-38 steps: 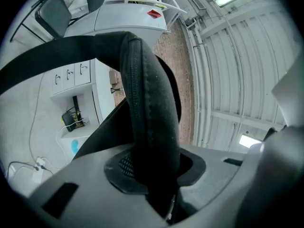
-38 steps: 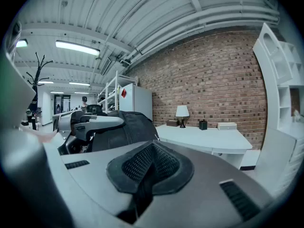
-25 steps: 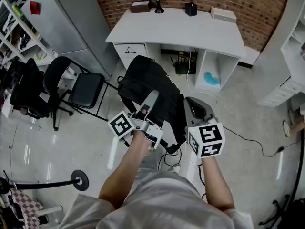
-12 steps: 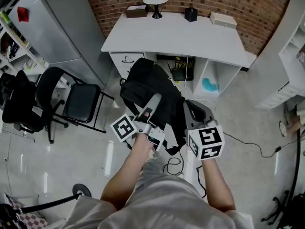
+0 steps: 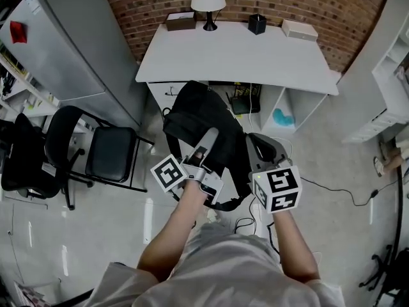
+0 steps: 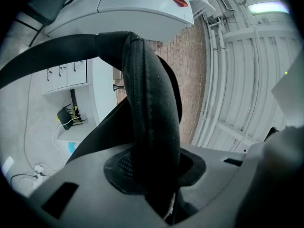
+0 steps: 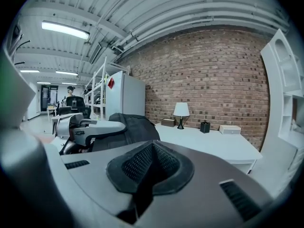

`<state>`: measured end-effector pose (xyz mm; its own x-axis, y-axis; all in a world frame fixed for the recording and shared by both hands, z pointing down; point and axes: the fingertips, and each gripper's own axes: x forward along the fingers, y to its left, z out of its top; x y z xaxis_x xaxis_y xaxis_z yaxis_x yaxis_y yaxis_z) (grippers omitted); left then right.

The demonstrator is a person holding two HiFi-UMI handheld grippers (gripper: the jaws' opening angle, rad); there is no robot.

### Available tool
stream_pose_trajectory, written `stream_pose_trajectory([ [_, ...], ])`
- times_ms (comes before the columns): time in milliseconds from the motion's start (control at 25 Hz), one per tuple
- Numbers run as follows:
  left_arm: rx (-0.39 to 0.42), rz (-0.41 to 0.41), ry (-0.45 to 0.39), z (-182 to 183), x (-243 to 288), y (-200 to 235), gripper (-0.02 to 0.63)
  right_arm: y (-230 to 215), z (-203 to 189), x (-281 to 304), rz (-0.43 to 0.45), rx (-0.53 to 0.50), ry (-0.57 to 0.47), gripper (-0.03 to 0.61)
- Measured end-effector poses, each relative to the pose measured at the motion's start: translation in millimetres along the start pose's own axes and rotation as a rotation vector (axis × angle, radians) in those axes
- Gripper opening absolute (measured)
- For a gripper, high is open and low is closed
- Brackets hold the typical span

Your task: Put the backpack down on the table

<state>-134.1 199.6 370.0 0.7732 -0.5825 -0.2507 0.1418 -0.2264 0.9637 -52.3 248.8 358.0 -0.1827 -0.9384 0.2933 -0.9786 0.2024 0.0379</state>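
The black fabric backpack [image 5: 201,117] hangs by its padded strap [image 6: 152,118] from the clenched left gripper [image 5: 208,136], in the air just short of the white table [image 5: 255,56] straight ahead. The right gripper [image 5: 261,147], closed empty, sits alongside.

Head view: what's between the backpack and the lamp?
Only the bare white table. In the head view nothing stands on the stretch from the backpack to the lamp.
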Motion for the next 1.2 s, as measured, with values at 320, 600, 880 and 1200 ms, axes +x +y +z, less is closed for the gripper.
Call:
stream_pose_trajectory([
  [320, -0.002, -0.008, 0.032, 41, 10, 5, 0.107, 6, 15, 36, -0.029, -0.014, 0.009, 0.002],
  [600, 0.008, -0.027, 0.043, 54, 24, 4, 0.107, 2, 18, 52, -0.029, -0.009, 0.004, 0.002],
  [880, 0.007, -0.033, 0.055, 60, 47, 9, 0.107, -15, 20, 67, -0.036, 0.001, -0.004, 0.002],
  [1200, 0.011, -0.019, 0.065, 66, 87, 22, 0.107, -51, 22, 90, -0.037, 0.021, -0.011, 0.002],
])
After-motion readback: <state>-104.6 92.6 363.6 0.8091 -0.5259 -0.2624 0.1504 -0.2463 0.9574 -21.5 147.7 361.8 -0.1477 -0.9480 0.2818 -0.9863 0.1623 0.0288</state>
